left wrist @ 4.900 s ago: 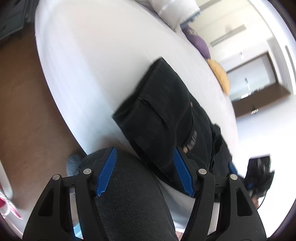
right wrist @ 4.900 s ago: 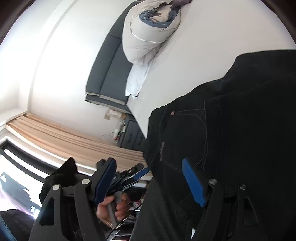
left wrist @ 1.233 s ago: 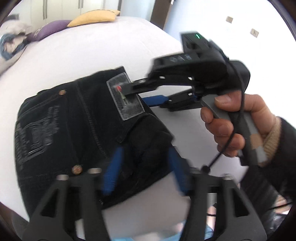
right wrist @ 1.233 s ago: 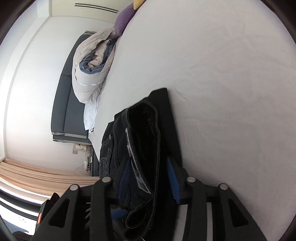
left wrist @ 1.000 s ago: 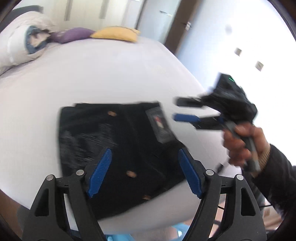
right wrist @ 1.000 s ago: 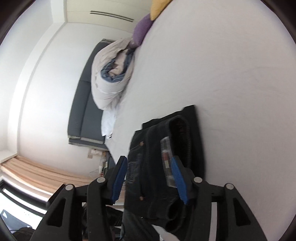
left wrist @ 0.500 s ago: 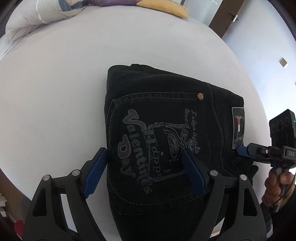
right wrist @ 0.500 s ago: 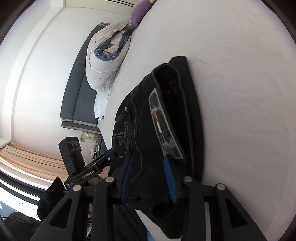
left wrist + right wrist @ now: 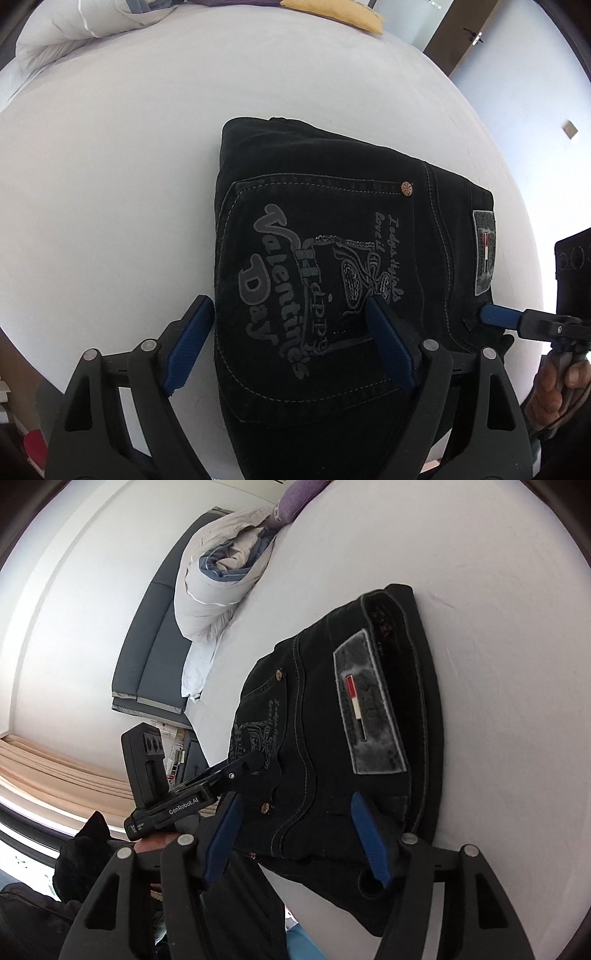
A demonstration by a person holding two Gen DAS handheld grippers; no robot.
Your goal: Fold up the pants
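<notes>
1. On the near part of the white bed (image 9: 110,184) we see the black jeans (image 9: 332,229) folded into a compact rectangular bundle, back pocket up, with grey "Happy Valentine's Day" lettering (image 9: 280,291) across the pocket.
2. A copper rivet (image 9: 406,188) sits at the pocket's far right corner, and a grey waistband patch (image 9: 484,251) with a small red and white mark runs along the bundle's right edge.
3. We hold the left gripper (image 9: 291,325) over the near end of the bundle with its jaws spread wide and nothing between them; its left blue pad hangs just off the left edge of the jeans and its right pad is over the printed pocket.
4. In the left wrist view the right gripper (image 9: 495,317) comes in from the right, one blue finger reaching the near right corner of the jeans, just below the patch; whether it touches the cloth we cannot tell.
5. From the right wrist view the right gripper's jaws stand apart, straddling the waistband end of the bundle without pinching it.
6. In that same view the left gripper's black body sits to the left of the jeans, its finger lying over the pocket print.
7. At the far left of the bed lies a rolled white and blue duvet (image 9: 221,590), with a purple pillow (image 9: 299,494) beyond it.
8. A yellow pillow (image 9: 332,14) rests at the far edge of the bed.
9. A dark grey headboard (image 9: 147,657) stands against the white wall behind the duvet.
</notes>
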